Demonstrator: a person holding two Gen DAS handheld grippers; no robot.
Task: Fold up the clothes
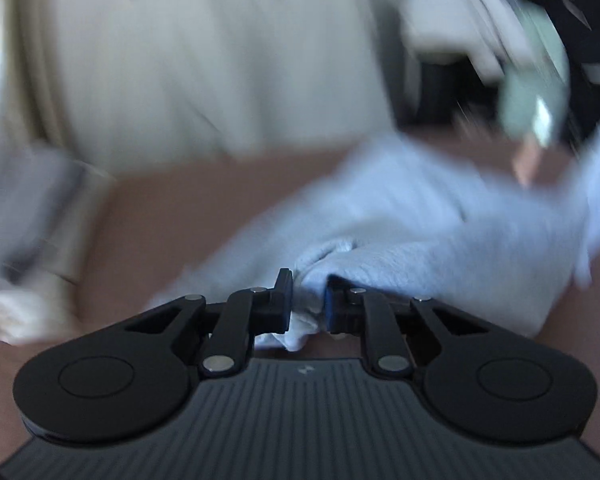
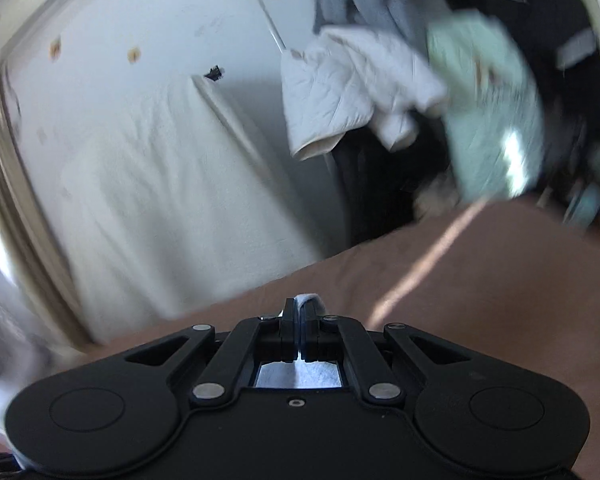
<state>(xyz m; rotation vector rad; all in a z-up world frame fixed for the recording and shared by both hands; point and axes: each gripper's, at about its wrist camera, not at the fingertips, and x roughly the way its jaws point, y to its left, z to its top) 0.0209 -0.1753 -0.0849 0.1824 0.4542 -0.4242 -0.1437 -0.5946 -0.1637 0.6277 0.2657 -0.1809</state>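
A pale blue garment point(image 1: 420, 216) lies spread and rumpled on a brown surface point(image 1: 188, 204). My left gripper point(image 1: 307, 300) is shut on a bunched fold of it, and cloth pokes out below the pads. In the right wrist view my right gripper point(image 2: 299, 316) is shut on a thin edge of pale blue cloth point(image 2: 309, 299); more of that cloth shows under the jaws. The brown surface point(image 2: 480, 288) stretches ahead of it. Both views are blurred by motion.
A white wall or sheet point(image 1: 204, 64) rises behind the brown surface. A pile of clothes, white point(image 2: 352, 84) and mint green point(image 2: 488, 108), hangs at the far right over dark furniture. A whitish cloth point(image 1: 24, 312) and a grey item point(image 1: 32, 208) lie at the left.
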